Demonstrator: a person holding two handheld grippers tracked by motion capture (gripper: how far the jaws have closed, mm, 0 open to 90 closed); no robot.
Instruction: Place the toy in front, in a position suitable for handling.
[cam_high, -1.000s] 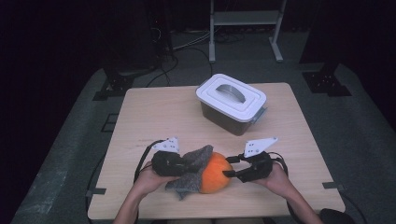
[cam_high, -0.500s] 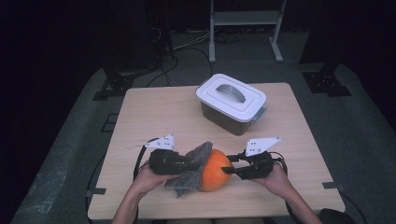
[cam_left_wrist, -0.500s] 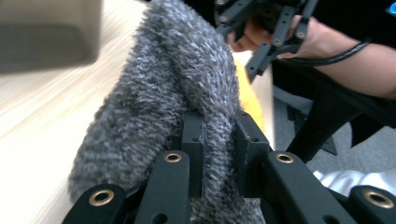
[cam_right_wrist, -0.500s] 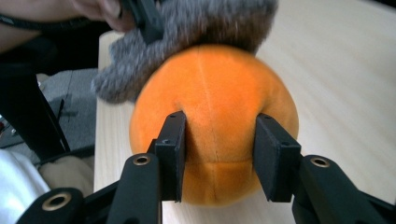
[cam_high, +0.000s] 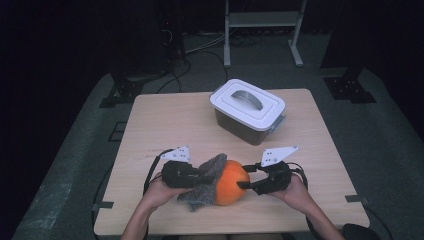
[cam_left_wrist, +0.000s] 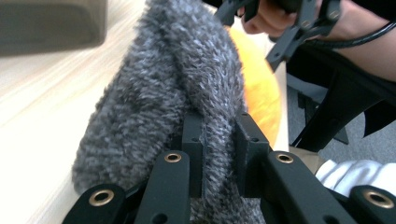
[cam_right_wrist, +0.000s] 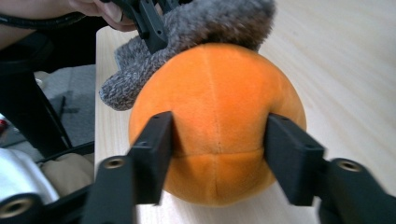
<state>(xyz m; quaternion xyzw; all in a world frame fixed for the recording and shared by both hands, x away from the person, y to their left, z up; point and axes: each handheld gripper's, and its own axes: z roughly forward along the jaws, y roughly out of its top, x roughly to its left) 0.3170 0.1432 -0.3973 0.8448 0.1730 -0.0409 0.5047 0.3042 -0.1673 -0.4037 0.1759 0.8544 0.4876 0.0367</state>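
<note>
worktop (cam_high: 165, 125): pale wood, dark room, grey floor | I see left claw (cam_left_wrist: 219, 140) pinching grey fuzzy cloth (cam_left_wrist: 159, 93) | right claw (cam_right_wrist: 217, 154) just widened, pads against orange plush ball (cam_right_wrist: 215, 112)

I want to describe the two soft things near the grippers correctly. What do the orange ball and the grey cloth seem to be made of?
The orange ball looks like plush fabric over soft stuffing: matte short nap, stitched seams across it. The grey cloth looks like fuzzy knit or chenille, probably synthetic or wool: long mottled fibres, limp folds.

The tabletop (cam_high: 165, 125) is evenly lit amid dark surroundings; close-ups are bright, with softly blurred backgrounds.
</note>
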